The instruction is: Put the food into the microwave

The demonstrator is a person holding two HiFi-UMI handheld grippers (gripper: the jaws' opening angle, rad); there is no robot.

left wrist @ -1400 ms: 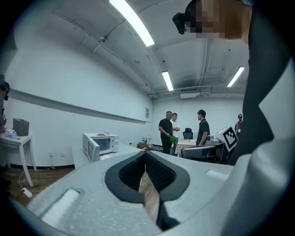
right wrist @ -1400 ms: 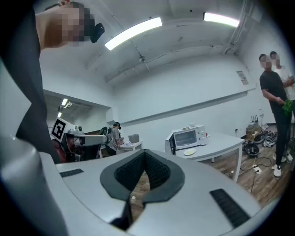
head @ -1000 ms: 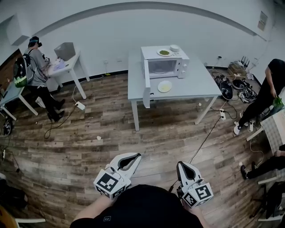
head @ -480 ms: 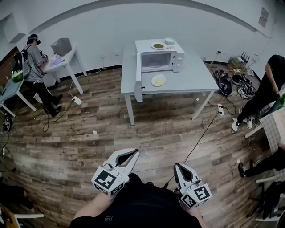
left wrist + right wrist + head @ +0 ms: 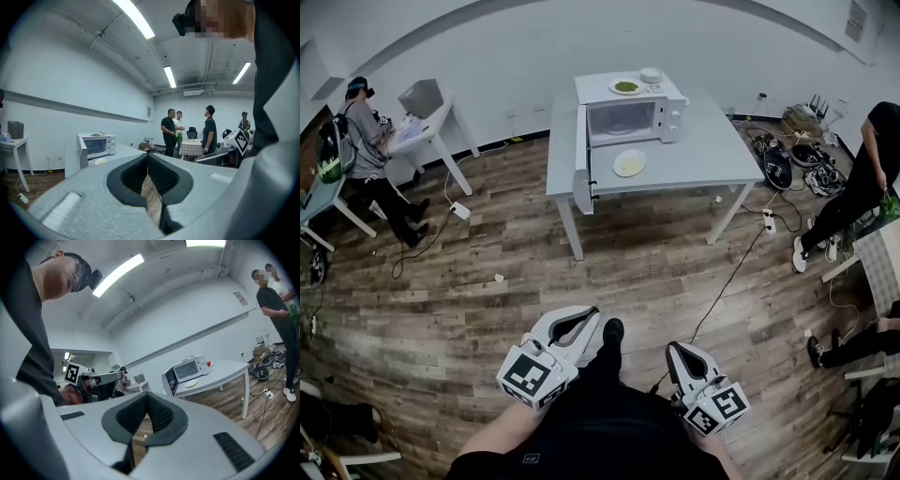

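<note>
**Facing the open microwave from across the floor, both grippers clenched on nothing**

Both tools hang low at the near edge of the head view, over the wooden floor (image 5: 516,281) and well apart from the food. The left gripper (image 5: 586,316) has its jaws pressed together with nothing between them; only floorboards show through the gap behind the tips. The right gripper (image 5: 678,349) is closed and empty in the same way.

Across the room stands a grey bench (image 5: 712,155) carrying a white microwave (image 5: 630,120). Its door (image 5: 580,161) is swung wide open to the left. A plate of green food (image 5: 626,87) sits on top of the microwave, with a small white bowl (image 5: 652,75) just beside it. A second plate, holding something pale (image 5: 629,163), lies on the bench directly in front of the open microwave.

A dark cable (image 5: 736,281) trails over the floor from the bench's right side. One person (image 5: 366,141) stands at a small white table (image 5: 431,131) on the far left, and another (image 5: 867,169) stands at the right edge.
</note>
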